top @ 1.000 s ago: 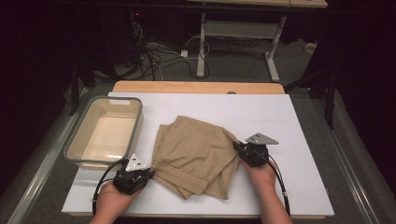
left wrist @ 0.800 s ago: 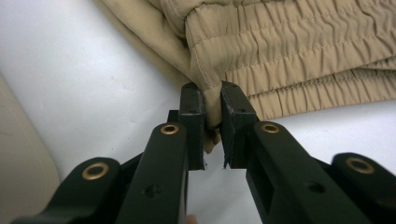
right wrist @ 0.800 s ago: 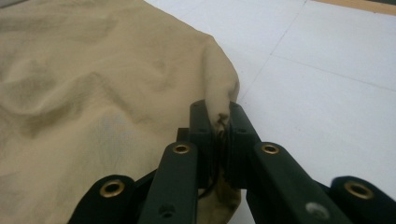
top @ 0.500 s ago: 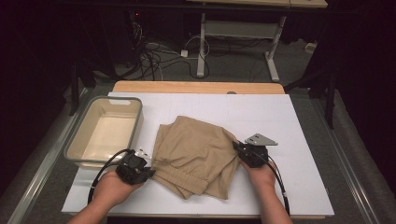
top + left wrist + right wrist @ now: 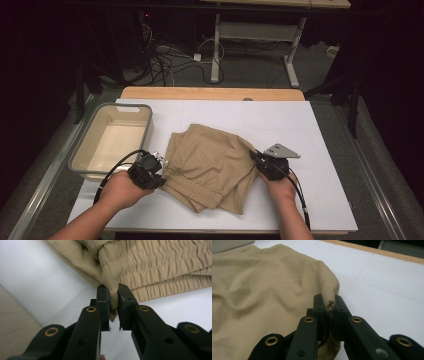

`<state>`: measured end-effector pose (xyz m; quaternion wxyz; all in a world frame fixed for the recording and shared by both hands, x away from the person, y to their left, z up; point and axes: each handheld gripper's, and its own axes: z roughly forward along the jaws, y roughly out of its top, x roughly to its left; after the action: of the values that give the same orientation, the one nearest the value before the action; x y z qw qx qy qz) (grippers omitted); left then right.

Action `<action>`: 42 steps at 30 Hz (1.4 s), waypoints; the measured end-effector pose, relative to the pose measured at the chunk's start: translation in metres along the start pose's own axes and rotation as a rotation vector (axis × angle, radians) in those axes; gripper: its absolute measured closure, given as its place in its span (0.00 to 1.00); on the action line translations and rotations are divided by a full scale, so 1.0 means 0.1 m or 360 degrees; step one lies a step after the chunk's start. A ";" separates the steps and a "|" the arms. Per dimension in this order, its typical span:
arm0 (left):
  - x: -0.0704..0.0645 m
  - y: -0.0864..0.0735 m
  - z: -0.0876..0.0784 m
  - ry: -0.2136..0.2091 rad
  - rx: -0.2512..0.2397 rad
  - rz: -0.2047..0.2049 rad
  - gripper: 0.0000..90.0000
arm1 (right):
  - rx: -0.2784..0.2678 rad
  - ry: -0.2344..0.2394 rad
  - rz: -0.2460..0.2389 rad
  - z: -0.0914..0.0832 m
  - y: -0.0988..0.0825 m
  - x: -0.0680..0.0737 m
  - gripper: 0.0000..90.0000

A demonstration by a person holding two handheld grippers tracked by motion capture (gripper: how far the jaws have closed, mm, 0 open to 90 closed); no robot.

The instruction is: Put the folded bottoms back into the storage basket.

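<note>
Left tool (image 5: 159,168) shifted up-right; one tan garment (image 5: 212,162), two tools clamped.

Bin (image 5: 111,141) crowds left edge; bare table (image 5: 320,130) right, seemingly open.

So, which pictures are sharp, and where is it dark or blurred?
High view: white table bright, surroundings dark. Left gripper view: tan shorts sharp, jaws soft at the bottom edge. Right gripper view: the cloth softens farther off.

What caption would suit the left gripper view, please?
Left gripper pinching the gathered waistband of tan shorts over the white table.
</note>
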<state>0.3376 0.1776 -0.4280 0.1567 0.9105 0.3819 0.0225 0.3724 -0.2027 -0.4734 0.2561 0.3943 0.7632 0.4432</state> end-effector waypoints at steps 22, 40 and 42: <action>0.04 0.26 -0.28 0.0054 0.0198 0.0082 0.89 | -0.0183 0.0114 -0.0083 -0.20 0.39 0.36 0.95; 0.04 0.36 -0.38 0.0099 0.0298 0.0086 0.89 | -0.0109 0.0138 -0.0037 -0.07 0.50 0.32 0.95; 0.05 0.38 -0.37 0.0098 0.0310 0.0092 0.89 | -0.0097 0.0125 -0.0041 -0.06 0.49 0.32 0.95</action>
<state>0.3616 0.1664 -0.3813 0.0549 0.9310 0.3604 0.0177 0.3691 -0.1646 -0.4288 0.2433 0.3588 0.7639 0.4780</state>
